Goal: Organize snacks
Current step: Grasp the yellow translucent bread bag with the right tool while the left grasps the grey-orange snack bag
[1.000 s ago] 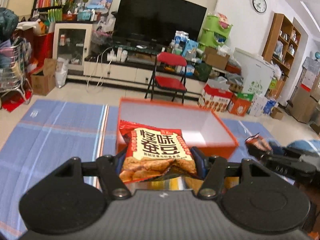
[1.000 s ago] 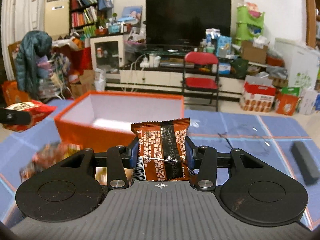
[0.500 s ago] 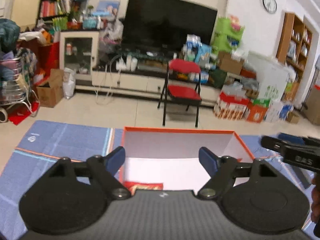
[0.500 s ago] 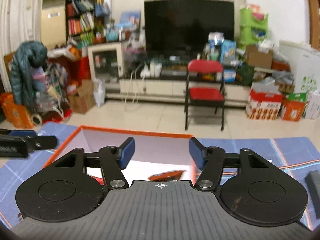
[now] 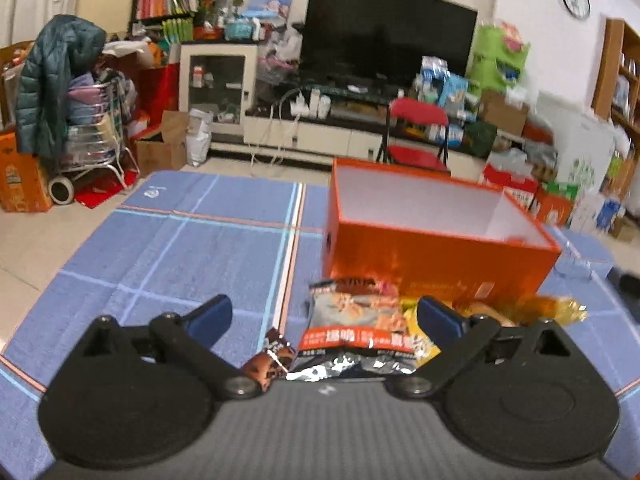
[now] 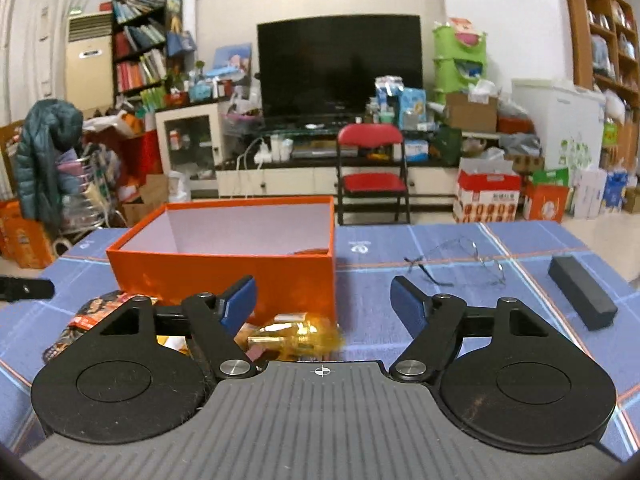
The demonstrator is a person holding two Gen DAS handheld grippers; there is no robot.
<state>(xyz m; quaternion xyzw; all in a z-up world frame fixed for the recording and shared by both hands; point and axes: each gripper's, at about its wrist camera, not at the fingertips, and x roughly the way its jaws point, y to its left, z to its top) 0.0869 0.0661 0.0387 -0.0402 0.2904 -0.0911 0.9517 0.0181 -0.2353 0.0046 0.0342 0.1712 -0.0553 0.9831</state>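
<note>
Now one orange box (image 5: 436, 256), far side. Near it, four loose snack packets (image 5: 356, 320). Left gripper (image 5: 324, 316) and right gripper (image 6: 324, 300): jaws just opened wide, both gripping nothing.

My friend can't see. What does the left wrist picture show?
The left gripper, jaws open and just widened, hovers over a snack packet lying on a blue checked tablecloth. Just behind sits an open orange box.
</note>
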